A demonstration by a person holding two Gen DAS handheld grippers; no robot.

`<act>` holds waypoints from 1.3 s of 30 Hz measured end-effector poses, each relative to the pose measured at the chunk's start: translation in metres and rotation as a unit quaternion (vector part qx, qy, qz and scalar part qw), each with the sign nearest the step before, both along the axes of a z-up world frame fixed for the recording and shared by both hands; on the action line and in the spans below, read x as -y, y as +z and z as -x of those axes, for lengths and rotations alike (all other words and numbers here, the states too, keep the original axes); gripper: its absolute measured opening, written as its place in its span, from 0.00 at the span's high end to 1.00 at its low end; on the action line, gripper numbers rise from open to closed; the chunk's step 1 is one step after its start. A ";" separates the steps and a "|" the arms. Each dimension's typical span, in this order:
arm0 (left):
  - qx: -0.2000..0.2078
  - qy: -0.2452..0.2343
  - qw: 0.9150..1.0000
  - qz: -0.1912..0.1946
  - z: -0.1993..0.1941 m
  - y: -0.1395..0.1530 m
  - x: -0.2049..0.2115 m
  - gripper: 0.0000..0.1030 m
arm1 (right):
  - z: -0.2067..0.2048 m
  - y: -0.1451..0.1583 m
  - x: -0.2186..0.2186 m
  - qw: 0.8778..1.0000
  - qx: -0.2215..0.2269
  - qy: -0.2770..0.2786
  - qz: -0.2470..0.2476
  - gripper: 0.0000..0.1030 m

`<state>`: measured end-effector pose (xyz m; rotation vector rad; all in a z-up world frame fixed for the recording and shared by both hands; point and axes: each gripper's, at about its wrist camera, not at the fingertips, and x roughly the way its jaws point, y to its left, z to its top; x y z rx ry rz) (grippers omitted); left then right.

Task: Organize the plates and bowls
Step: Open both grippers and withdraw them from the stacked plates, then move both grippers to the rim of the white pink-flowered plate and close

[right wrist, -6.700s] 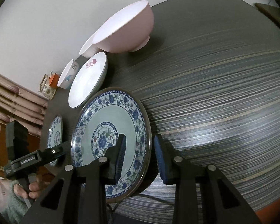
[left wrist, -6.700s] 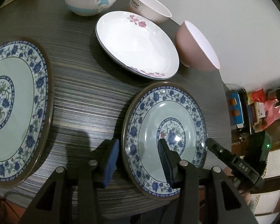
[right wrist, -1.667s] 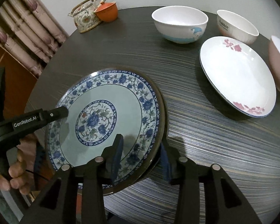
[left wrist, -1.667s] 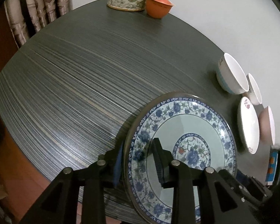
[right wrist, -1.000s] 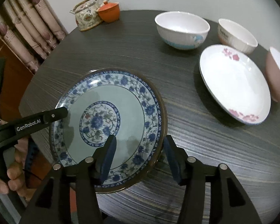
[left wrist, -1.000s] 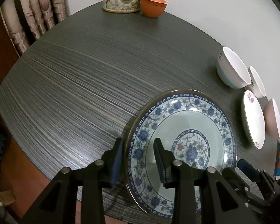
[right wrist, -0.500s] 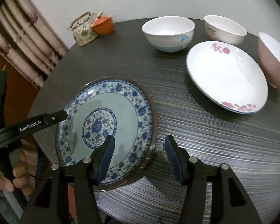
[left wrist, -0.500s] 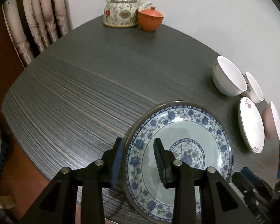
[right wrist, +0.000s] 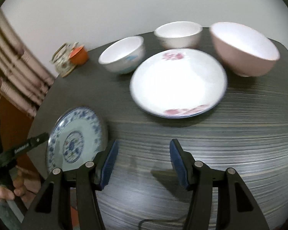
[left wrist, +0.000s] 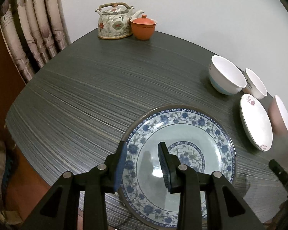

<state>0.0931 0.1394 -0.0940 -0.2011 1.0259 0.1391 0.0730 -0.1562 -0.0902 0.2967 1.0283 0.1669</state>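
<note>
Left gripper (left wrist: 142,162): we see its jaws straddling the near rim of the blue-and-white plate (left wrist: 184,134); contact unclear, so we cannot tell whether it grips.
Right gripper (right wrist: 143,160): jaws apart, nothing between them, over bare table (right wrist: 240,143).
Blue-and-white plate: at the table's near edge; whether 1 plate or 2 stacked, we cannot tell.
Left to do: floral plate (right wrist: 178,82), pink bowl (right wrist: 243,49), 2 white bowls (right wrist: 122,54) sit separate by the wall.

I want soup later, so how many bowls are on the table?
3: a white bowl with blue nearest the teapot, a plain white bowl behind the flowered plate, and a pink bowl right of that plate.
</note>
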 end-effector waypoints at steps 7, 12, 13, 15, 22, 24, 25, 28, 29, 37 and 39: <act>0.007 -0.020 1.000 -0.010 0.000 -0.002 0.014 0.67 | -0.002 0.000 0.049 0.999 0.008 -0.032 0.010 0.48; 0.015 -0.068 0.998 -0.007 -0.004 0.002 0.039 0.67 | -0.012 -0.003 0.072 0.999 0.016 -0.030 0.015 0.49; 0.017 -0.078 0.997 -0.007 -0.006 0.004 0.046 0.67 | -0.016 -0.004 0.076 0.999 0.017 -0.031 0.016 0.49; 0.015 -0.097 0.995 0.003 -0.014 0.007 0.060 0.67 | -0.024 -0.007 0.082 0.999 0.019 -0.034 0.012 0.49; 0.004 -0.145 0.989 0.037 -0.064 0.011 0.119 0.67 | -0.053 -0.019 0.103 0.999 0.012 -0.044 0.001 0.51; -0.002 -0.155 0.987 0.047 -0.081 0.007 0.134 0.67 | -0.061 -0.023 0.106 0.999 0.012 -0.045 -0.001 0.53; -0.007 -0.157 0.986 0.055 -0.089 0.004 0.139 0.67 | -0.065 -0.024 0.107 0.999 0.012 -0.043 -0.005 0.53; -0.026 -0.159 0.984 0.083 -0.111 -0.007 0.153 0.67 | -0.075 -0.028 0.109 0.999 0.011 -0.040 0.000 0.56; -0.033 -0.157 0.983 0.089 -0.117 -0.011 0.156 0.67 | -0.078 -0.030 0.110 0.999 0.010 -0.039 -0.001 0.58; -0.064 -0.161 0.979 0.112 -0.147 -0.032 0.176 0.67 | -0.101 -0.045 0.116 0.999 -0.001 -0.040 -0.021 0.66; -0.069 -0.164 0.978 0.113 -0.152 -0.036 0.179 0.67 | -0.106 -0.048 0.116 0.999 -0.002 -0.038 -0.027 0.70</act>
